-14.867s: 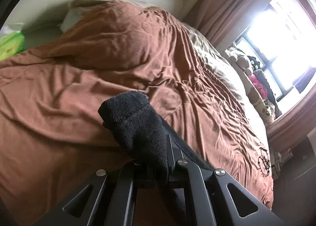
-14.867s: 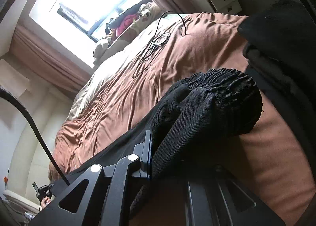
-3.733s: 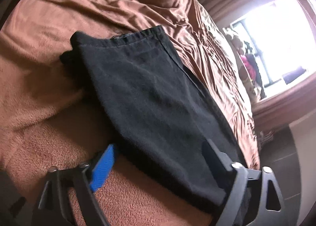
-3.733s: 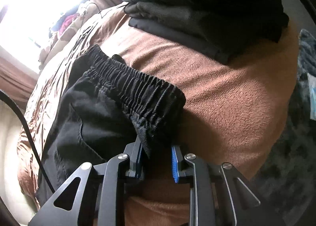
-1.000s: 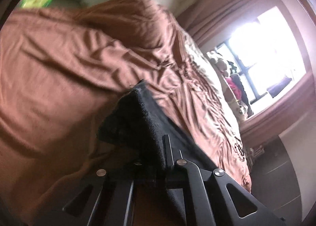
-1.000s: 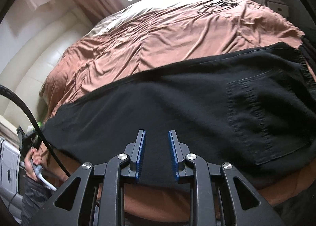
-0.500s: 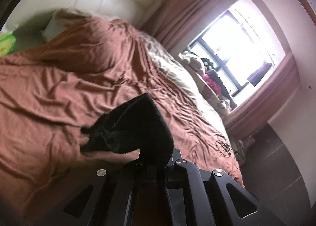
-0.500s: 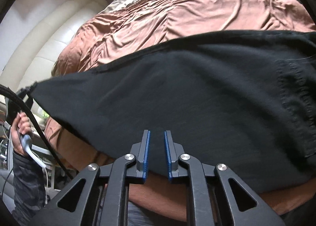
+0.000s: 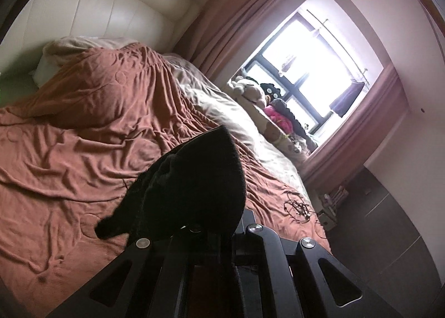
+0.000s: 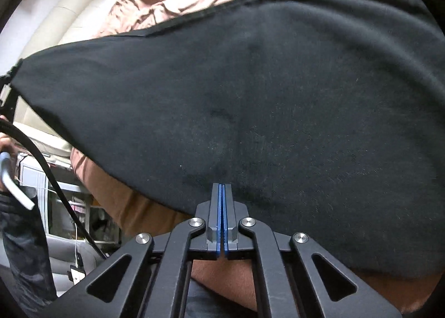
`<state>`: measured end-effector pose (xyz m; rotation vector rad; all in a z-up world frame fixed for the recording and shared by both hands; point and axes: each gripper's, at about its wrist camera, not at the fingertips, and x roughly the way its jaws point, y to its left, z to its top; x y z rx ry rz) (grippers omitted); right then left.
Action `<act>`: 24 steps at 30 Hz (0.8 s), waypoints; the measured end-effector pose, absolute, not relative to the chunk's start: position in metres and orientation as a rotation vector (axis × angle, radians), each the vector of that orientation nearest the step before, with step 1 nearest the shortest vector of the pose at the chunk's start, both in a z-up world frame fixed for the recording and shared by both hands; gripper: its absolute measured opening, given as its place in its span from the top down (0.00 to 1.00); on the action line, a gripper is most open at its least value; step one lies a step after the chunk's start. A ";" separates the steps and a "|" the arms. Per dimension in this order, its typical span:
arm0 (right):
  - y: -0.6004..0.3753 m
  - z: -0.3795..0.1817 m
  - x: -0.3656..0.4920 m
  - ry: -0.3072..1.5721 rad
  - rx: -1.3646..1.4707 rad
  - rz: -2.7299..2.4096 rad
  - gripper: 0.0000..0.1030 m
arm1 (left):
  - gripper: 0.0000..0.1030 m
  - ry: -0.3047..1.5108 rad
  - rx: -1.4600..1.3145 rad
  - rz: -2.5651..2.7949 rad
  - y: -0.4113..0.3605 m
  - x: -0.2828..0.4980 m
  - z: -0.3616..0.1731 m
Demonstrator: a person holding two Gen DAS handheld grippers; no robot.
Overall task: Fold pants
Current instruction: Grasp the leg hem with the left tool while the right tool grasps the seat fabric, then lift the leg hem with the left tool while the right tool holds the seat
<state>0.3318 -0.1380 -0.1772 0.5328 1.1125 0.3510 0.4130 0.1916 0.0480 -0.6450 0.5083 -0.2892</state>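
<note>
Pants (image 10: 250, 81) run lengthwise left-to-right over the bed (image 9: 83, 151); left gripper (image 9: 214, 231) clamped on raised hem end, right gripper (image 10: 222, 193) pressed together, seemingly pinching the near mid-leg edge

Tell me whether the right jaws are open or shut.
Shut: the right gripper has its blue pads pressed together at the near edge of the black pants; pinched cloth cannot be told.

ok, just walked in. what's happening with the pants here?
A person is folding black pants on a bed with a brown blanket. The left gripper is shut on the leg end and holds it up off the bed. The right gripper is shut, its tips at the near edge of the spread cloth; whether it pinches the cloth is unclear.
</note>
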 end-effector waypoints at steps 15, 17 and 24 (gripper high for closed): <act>-0.156 -0.184 0.420 1.082 0.539 0.300 1.00 | 0.96 0.529 -0.642 -0.247 0.188 0.426 0.050; -0.158 -0.184 0.431 1.071 0.545 0.289 1.00 | 0.96 0.531 -0.651 -0.232 0.192 0.426 0.045; -0.158 -0.178 0.470 1.048 0.515 0.260 1.00 | 0.96 0.543 -0.675 -0.202 0.205 0.424 0.031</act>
